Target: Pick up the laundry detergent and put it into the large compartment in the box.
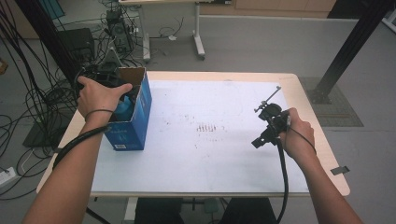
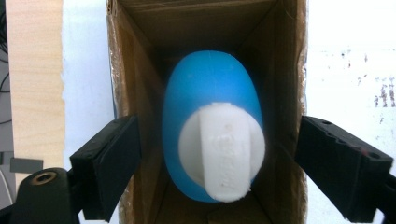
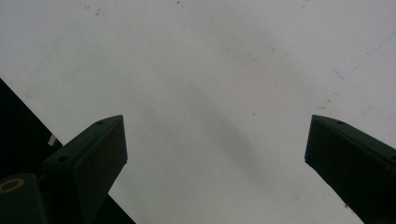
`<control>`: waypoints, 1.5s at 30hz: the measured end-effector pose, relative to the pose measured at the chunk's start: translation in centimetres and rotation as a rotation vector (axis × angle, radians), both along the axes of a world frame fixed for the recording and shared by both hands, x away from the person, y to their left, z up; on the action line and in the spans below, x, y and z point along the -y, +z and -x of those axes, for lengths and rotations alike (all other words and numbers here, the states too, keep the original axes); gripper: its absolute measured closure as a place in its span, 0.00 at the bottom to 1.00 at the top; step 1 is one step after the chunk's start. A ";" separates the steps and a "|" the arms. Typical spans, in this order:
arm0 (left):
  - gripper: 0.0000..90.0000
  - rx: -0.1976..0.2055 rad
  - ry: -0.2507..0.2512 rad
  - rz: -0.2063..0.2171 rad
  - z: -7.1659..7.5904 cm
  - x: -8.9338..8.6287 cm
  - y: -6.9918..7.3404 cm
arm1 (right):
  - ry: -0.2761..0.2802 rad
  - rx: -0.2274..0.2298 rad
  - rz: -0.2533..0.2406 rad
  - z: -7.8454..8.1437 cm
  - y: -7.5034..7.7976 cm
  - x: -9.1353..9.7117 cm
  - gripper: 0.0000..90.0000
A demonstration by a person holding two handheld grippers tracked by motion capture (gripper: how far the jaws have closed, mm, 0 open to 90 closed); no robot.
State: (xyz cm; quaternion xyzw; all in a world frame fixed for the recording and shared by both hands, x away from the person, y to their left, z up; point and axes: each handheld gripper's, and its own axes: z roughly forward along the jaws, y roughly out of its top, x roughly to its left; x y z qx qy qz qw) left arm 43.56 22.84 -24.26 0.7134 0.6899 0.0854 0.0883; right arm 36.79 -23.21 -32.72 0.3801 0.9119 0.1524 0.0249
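Left claw [image 2: 217, 154]: our jaws stood apart, one on each side of the blue bottle [image 2: 210, 116], the pads clear of it; we held nothing.
Blue bottle: it stood inside the open cardboard box [image 2: 135, 93], its white cap [image 2: 223, 149] pointing up at our camera, brown walls close around it.
Box: blue outside, it sat at the left edge of the table [image 1: 210, 154], and our left hand [image 1: 98, 95] hovered over its mouth.
Right claw [image 3: 215, 154]: we held it wide open and empty above bare white table, well apart from the box, in our right hand [image 1: 294, 133].
Step in hand, as we judged it: letting the bottle go in the box.
Doing it well: we thought it best to keep the jaws wide and lift straight up out of the mouth, so neither pad dragged the cap or caught a flap.
Risk: a sideways pull could have tipped the narrow box.
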 end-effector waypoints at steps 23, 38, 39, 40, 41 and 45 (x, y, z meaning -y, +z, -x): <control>0.10 -0.004 -0.037 0.008 0.6 0.8 3.9 | 0.009 -0.001 0.006 -0.3 0.2 -0.4 0.06; 0.04 -0.007 -0.155 0.037 1.6 3.7 6.4 | 0.007 -0.002 0.001 -0.2 0.1 -0.5 0.06; 0.04 -0.006 -0.163 0.042 1.6 4.1 6.4 | 0.007 -0.001 0.001 -0.2 0.1 -0.5 0.06; 0.04 -0.009 -0.176 0.048 1.7 4.4 6.5 | 0.006 -0.001 0.005 -0.2 0.2 -0.5 0.06; 0.04 -0.006 -0.180 0.050 1.7 4.6 6.6 | 0.010 0.002 0.005 -0.2 0.2 -0.5 0.06; 0.05 -0.012 -0.222 0.062 1.9 5.8 6.9 | 0.004 -0.004 0.003 -0.2 0.1 -0.5 0.06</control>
